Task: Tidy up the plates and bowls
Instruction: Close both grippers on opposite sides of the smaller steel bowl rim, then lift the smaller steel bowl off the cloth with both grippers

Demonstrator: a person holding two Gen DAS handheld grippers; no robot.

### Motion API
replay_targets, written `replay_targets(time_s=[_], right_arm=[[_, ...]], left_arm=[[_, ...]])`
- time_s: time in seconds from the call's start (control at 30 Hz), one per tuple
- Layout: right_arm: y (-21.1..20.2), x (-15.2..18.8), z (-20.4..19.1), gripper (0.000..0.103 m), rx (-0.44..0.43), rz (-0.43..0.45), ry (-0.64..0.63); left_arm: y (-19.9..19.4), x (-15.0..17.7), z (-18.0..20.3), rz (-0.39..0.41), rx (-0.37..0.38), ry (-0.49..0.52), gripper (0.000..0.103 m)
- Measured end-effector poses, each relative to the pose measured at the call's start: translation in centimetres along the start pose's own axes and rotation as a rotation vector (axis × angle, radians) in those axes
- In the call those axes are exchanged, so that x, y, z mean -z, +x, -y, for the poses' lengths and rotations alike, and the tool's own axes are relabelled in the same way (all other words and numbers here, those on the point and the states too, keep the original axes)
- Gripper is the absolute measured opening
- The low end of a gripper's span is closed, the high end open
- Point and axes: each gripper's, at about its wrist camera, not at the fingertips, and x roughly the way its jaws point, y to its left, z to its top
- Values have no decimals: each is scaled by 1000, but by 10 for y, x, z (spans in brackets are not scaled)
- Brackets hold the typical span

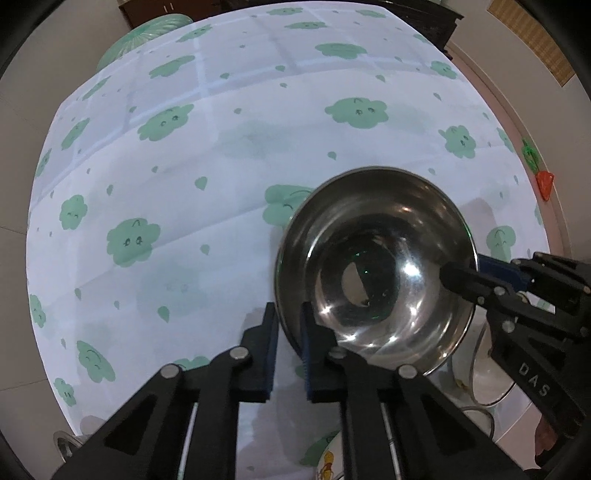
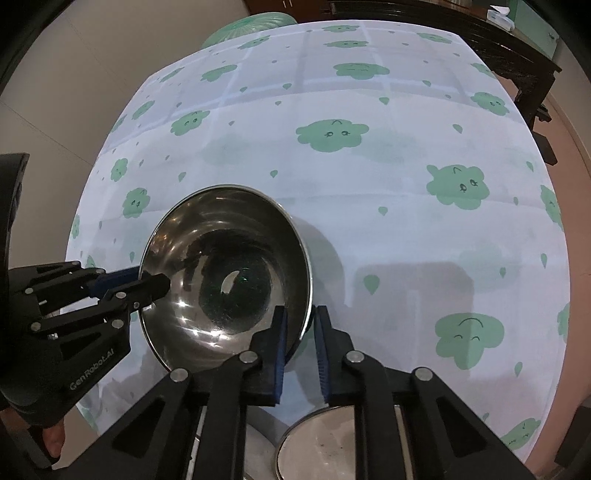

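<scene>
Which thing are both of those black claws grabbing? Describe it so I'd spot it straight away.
Start with the table under the white cloth printed with green clouds. On its near side sits a shiny steel bowl, round, deep and empty. The left gripper and the right gripper each pinch its rim from opposite sides; nothing else on the open cloth is metal.

Cloth: a white tablecloth [image 1: 229,177] printed with green smiling clouds and small drops, creased in squares, covers the round surface.
Far edge: a pale green ribbed round thing [image 2: 251,24] peeks from behind the cloth.
Furniture: dark wooden furniture [image 2: 517,48] stands beyond the surface.
Right wall: green and orange stickers [image 1: 537,166].
</scene>
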Motion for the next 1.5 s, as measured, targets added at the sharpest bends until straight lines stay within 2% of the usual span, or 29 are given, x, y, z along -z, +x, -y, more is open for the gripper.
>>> replay_targets(time_s=[0.2,1.0,1.5], right_arm=[[-4,2,-1,16,-11,2,8],[-42,-1,-26,16,8,48,-33],[-63,11,-40,16,15,69,-39]], left_arm=[[-1,0,-3,-16,16,-19,7],[-42,10,-13,30,16,-8,7],[-66,25,-17,59,30,4,7]])
